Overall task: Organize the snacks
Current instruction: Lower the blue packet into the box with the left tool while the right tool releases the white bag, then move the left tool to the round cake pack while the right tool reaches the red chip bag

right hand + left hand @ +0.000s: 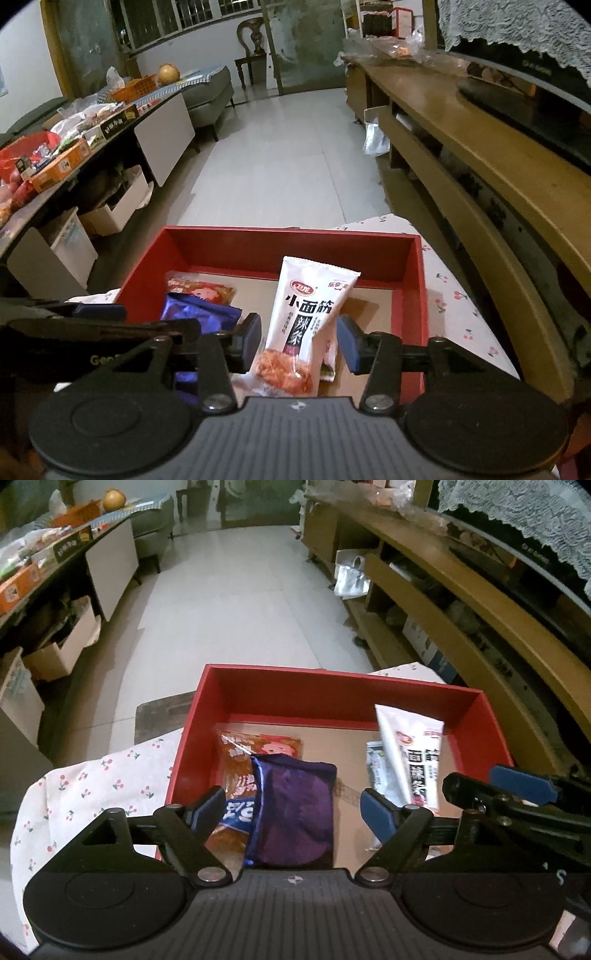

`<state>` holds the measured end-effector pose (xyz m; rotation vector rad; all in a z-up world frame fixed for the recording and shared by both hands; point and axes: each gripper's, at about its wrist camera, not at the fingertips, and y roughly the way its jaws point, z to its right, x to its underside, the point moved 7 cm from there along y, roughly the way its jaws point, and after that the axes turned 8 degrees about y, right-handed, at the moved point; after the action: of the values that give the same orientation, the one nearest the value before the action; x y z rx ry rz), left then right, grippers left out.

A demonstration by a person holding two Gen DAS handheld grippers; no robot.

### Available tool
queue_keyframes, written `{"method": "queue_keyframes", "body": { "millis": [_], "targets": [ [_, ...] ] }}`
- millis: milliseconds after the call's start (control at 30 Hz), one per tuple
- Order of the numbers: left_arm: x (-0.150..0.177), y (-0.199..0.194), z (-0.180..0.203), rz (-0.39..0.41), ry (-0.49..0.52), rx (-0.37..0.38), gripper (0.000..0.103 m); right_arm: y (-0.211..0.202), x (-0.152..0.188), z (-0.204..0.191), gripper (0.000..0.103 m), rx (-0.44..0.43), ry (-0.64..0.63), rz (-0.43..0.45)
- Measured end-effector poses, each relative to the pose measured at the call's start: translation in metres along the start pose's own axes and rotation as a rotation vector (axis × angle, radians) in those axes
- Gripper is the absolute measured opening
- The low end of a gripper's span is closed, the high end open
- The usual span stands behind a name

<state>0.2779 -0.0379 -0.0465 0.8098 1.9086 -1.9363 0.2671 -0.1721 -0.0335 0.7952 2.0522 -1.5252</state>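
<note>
A red box [207,716] sits on a cherry-print cloth [85,790]; it also shows in the right wrist view [417,295]. Inside lie a purple snack packet [295,812], an orange-red packet [243,753] under it, a white spicy-strip packet [413,760] and a small dark packet [375,764]. My left gripper [291,812] is open, its pads either side of the purple packet without touching it. My right gripper [299,341] is open, with the white packet [303,314] between its pads, apart from both. The purple packet [195,314] lies to its left.
A low table [110,122] cluttered with boxes and snacks runs along the left. A wooden TV cabinet [480,155] runs along the right. Tiled floor [236,590] lies beyond the box. My right gripper's fingers [517,786] show at the right in the left wrist view.
</note>
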Motion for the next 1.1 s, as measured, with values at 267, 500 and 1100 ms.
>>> {"method": "queue_keyframes", "body": {
  "millis": [267,500,1100],
  "targets": [
    [0.009,-0.021,0.007,0.016,-0.002,0.028,0.085,-0.025,0.015,0.002,0.062,0.002,0.028,0.007],
    [0.020,-0.030,0.011,0.010,0.003,0.041,0.085,-0.038,0.023,0.001,0.062,-0.001,0.027,0.010],
    [0.069,-0.045,0.006,-0.055,0.043,0.070,0.086,-0.057,0.077,-0.014,0.062,-0.039,0.000,-0.081]
  ]
}}
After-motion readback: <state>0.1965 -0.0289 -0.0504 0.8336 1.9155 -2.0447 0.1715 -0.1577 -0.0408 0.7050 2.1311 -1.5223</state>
